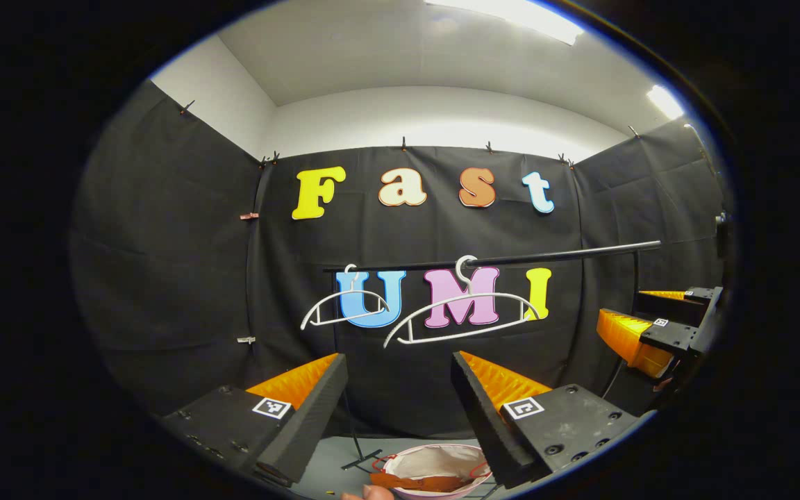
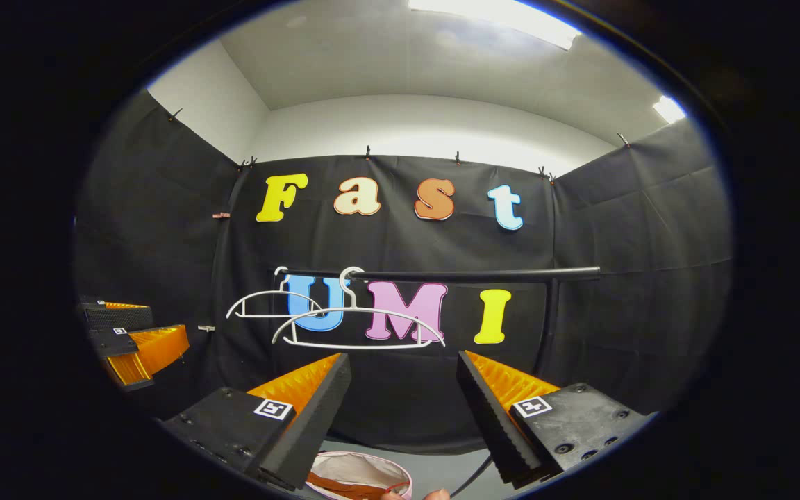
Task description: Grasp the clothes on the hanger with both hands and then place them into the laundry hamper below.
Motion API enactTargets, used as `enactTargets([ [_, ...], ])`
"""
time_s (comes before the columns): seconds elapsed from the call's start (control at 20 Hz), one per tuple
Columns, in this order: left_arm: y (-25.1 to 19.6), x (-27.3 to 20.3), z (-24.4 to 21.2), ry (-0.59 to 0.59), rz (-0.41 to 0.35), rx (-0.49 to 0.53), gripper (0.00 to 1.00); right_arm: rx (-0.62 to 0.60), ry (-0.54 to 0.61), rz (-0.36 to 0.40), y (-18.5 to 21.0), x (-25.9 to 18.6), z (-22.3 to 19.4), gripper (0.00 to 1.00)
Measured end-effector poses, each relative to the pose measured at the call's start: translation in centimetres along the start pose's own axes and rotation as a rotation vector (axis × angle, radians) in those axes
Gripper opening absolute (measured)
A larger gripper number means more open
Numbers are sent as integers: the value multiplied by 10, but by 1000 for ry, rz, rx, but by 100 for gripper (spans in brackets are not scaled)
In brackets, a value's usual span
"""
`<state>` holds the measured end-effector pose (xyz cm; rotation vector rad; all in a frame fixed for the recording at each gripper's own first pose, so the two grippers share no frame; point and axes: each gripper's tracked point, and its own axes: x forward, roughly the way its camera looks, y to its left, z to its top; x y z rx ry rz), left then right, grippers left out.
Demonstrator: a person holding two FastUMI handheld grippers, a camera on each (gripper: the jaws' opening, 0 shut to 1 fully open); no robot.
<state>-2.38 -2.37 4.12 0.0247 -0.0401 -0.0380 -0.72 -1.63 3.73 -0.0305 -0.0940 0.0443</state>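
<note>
With both grippers raised and facing the back wall, what catches the eye is that the two white plastic hangers on the dark metal rail carry nothing at all. The nearer white hanger hangs bare, and so does the farther white hanger behind it; both show again in the right gripper view, the near one and the far one.

Look down instead. The round white fabric laundry hamper with a pink rim sits on the grey floor below the rail, and a rust-orange piece of clothing lies across its mouth. In the right gripper view the hamper peeks between the fingers with the orange cloth inside its rim. So the garment seems to be in the hamper, and the task looks finished or nearly so.

The left gripper stands wide open, fingers well apart, holding nothing. The right gripper is the same: spread wide and empty. It also shows far off at the right edge of the left gripper view, while the left one sits at the left edge of the right gripper view.

The relation that matters: the clothing lies below and ahead of both grippers, well under the rail they point at. It sits close to centre for the left gripper and slightly left of centre for the right, so neither is clearly nearer. The rail's long axis runs crosswise to both.
</note>
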Motion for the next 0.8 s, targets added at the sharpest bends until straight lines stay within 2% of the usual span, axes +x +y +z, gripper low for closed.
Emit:
enactTargets([
  [0.25, 0, -1, 2, -1, 4, 1, 95, 1, -6, -1, 0, -1, 2, 99],
  [0.3, 1, -1, 1, -1, 4, 2, 95, 1, -5, -2, -1, -1, 1, 96],
  [0.35, 1, -1, 1, 0, 4, 4, 92, 2, -5, -1, -1, -1, 2, 99],
  [0.4, 0, -1, 0, 2, 3, 4, 95, 1, -3, -2, -1, -2, 1, 99],
  [0.75, 0, 1, 1, 4, 6, 7, 95, -3, -6, 3, 0, 0, 1, 99],
  [0.8, 0, 1, 0, 3, 6, 7, 92, -4, -5, 5, 0, 1, 1, 99],
])
